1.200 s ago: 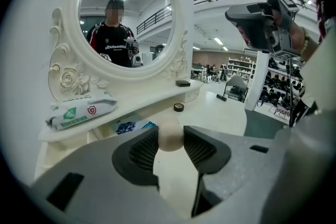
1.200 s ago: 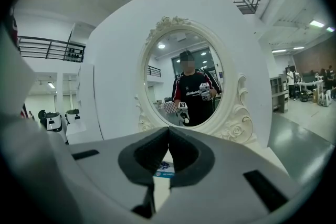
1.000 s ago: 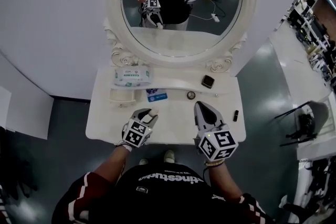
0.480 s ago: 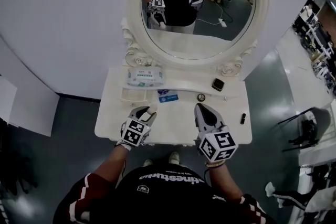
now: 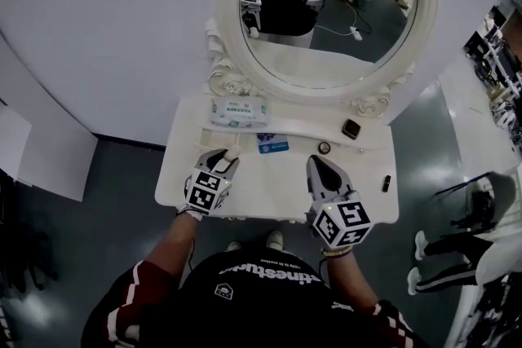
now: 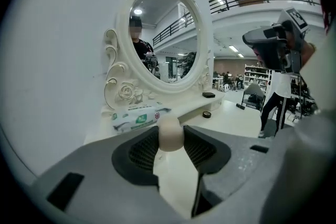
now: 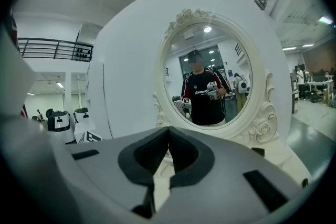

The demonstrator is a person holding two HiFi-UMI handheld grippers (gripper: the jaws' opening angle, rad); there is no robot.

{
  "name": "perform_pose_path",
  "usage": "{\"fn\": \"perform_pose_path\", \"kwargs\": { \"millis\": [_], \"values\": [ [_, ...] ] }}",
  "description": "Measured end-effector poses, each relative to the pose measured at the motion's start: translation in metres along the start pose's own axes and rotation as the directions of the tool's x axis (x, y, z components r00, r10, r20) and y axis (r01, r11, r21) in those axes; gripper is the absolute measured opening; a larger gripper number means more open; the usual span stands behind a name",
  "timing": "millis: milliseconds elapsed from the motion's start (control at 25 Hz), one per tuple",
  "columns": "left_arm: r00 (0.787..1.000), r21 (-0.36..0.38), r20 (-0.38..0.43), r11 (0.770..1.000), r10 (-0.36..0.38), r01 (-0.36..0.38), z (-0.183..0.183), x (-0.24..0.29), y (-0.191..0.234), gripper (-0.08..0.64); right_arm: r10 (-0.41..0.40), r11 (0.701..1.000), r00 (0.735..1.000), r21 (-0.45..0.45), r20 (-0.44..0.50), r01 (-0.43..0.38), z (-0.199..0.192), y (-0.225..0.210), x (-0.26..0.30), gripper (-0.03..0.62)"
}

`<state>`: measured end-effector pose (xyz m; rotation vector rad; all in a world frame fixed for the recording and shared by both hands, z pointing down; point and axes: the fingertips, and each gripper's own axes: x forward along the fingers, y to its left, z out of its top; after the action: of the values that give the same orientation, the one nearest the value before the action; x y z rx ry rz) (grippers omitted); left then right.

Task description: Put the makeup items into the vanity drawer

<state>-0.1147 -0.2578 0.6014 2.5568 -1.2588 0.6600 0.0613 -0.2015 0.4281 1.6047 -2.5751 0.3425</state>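
While left tool [image 5: 228,159] grips sponge [image 6: 170,132], open tabletop [image 5: 273,185] separates it from right tool [image 5: 313,163].

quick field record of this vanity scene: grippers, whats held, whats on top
left gripper: shut on sponge
right gripper: shut, empty
on vanity: wipes pack, blue card, round tin, black compact, black tube
drawer: none seen open
mirror: reflects the person and both grippers
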Motion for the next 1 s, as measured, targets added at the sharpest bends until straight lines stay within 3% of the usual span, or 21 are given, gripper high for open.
{"fn": "perform_pose_path", "kwargs": {
  "millis": [480,1000],
  "values": [
    [0.996,-0.031,-0.071,0.998,0.059,-0.061,-0.034,0.033,0.043,0.153,-0.013,1.0,0.999,-0.001,-0.038,0.013,-0.009,-0.008,0.011,-0.008],
    [0.987,-0.148,-0.147,0.985,0.067,-0.089,-0.055,0.069,0.06,0.155,-0.064,0.998,0.996,0.004,-0.065,0.065,-0.017,-0.038,0.007,-0.008]
  ]
}}
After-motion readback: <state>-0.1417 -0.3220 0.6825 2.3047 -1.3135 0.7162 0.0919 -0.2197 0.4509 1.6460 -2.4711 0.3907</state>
